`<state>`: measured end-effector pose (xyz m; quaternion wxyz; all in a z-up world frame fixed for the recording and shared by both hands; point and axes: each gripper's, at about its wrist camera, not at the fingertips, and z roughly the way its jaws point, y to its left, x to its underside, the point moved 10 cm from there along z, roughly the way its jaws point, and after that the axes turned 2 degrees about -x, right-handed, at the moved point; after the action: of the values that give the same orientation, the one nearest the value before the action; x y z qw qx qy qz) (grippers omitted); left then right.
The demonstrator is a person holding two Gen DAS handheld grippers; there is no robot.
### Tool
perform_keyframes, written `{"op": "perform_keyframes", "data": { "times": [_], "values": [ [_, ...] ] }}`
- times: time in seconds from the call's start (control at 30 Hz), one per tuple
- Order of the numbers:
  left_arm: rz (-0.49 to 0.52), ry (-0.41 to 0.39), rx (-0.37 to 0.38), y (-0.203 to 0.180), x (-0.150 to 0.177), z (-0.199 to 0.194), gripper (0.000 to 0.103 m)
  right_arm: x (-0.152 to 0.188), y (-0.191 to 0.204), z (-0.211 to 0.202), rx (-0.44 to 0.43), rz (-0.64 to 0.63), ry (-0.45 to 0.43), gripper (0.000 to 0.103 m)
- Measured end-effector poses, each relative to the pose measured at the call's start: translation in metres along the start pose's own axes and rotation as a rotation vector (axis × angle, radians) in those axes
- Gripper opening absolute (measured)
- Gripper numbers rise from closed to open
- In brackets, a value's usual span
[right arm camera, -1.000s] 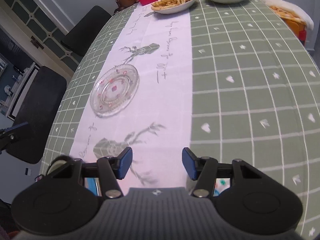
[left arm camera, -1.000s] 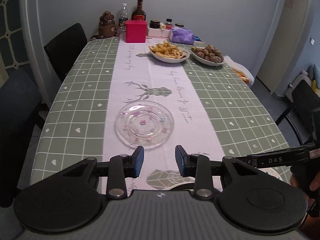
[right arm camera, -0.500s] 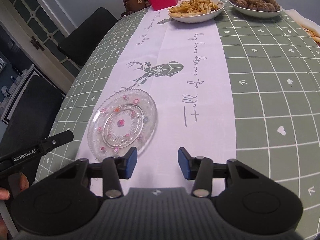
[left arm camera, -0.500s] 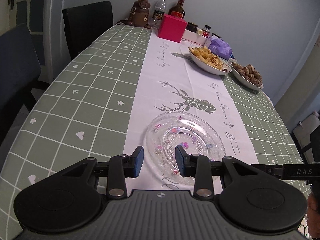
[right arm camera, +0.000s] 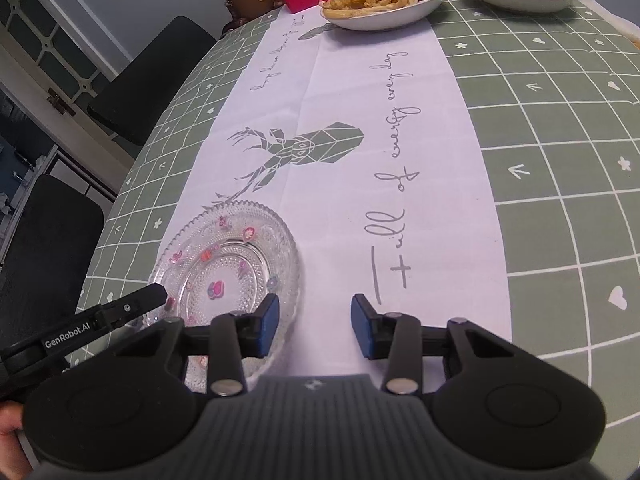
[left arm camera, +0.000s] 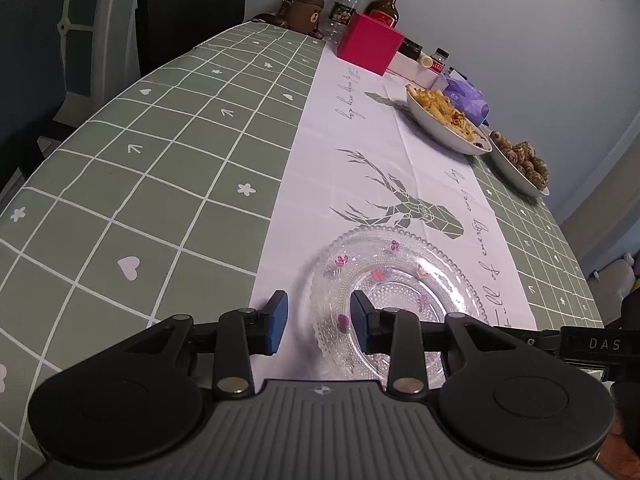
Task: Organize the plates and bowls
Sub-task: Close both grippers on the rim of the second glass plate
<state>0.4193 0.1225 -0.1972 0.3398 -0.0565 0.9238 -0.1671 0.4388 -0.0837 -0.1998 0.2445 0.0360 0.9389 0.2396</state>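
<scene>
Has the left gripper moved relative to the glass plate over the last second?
Yes. The left gripper has advanced toward the glass plate; its open fingers now straddle the near rim, closer to the deer print.

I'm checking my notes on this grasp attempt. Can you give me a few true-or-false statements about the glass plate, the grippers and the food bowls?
1. The clear beaded glass plate lies on the white runner. True.
2. The left gripper is shut on the plate. False: its jaws are open, straddling the plate's near rim.
3. The right gripper holds a bowl. False: it is open and holds nothing.
4. The white bowl of fried food sits beyond the plate. True.
5. The red box is stacked on the plate. False: it stands at the far end.
</scene>
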Motion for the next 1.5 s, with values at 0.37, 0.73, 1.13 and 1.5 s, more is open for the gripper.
{"op": "perform_keyframes", "data": {
  "times": [0.37, 0.73, 1.13, 1.5],
  "values": [
    [0.036, -0.002, 0.002, -0.004, 0.002, 0.004, 0.019, 0.005, 0.017, 0.012, -0.026, -0.005, 0.005, 0.018],
    [0.067, -0.015, -0.024, -0.008, 0.005, -0.001, 0.016, 0.008, 0.016, 0.007, 0.002, 0.017, -0.002, 0.009],
    [0.112, -0.054, -0.021, -0.034, 0.000, -0.044, 0.015, 0.006, 0.018, -0.029, -0.034, 0.040, -0.040, 0.009],
    [0.133, -0.090, 0.003, -0.077, 0.000, -0.099, 0.015, 0.007, 0.018, -0.104, -0.078, 0.060, -0.114, 0.007]
  ]
}}
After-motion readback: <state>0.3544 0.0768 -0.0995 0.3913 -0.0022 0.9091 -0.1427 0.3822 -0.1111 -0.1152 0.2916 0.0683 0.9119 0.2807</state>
